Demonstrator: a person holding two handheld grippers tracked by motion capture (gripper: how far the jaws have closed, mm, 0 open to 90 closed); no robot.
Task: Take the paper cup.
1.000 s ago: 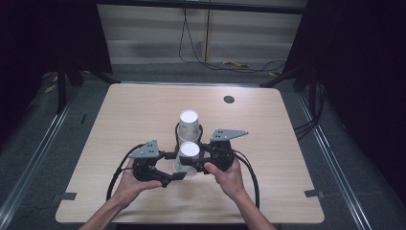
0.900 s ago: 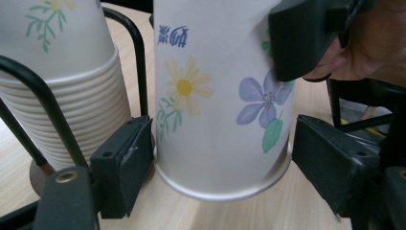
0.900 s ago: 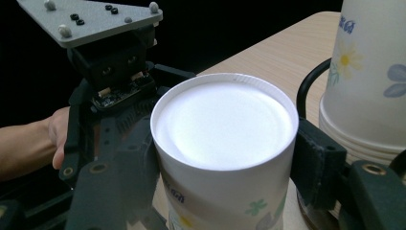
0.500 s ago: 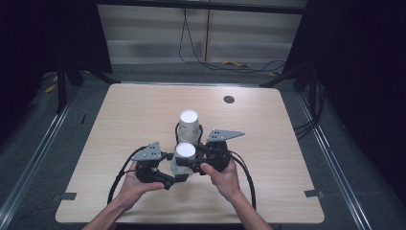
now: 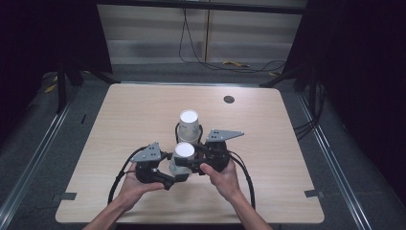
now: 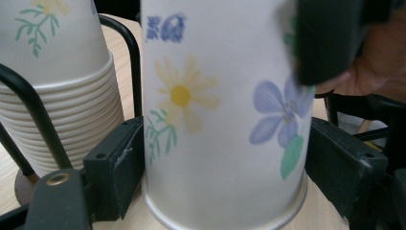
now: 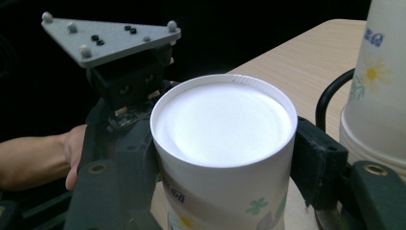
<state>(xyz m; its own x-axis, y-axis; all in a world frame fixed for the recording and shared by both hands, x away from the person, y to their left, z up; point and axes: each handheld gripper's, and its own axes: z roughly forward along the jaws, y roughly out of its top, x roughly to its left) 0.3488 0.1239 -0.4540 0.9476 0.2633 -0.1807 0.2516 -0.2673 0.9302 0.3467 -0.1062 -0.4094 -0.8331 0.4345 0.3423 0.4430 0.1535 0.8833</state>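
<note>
An upside-down paper cup (image 5: 184, 152) with a flower print stands on the table, its white bottom facing up. My left gripper (image 5: 174, 175) is shut on it low down near the rim, and in the left gripper view both pads (image 6: 117, 167) press the cup (image 6: 215, 120). From the other side my right gripper (image 5: 189, 160) holds it near the top. In the right gripper view its jaws hug the cup (image 7: 222, 129). They have just been opening slightly, with the cup still between them. The left gripper's grey plate (image 7: 112, 33) shows behind the cup.
A stack of matching cups (image 5: 188, 125) sits upside down in a black wire holder just behind the held cup, close to both grippers. A small dark round mark (image 5: 229, 99) lies near the wooden table's (image 5: 287, 191) far edge. Cables trail from both grippers toward the front edge.
</note>
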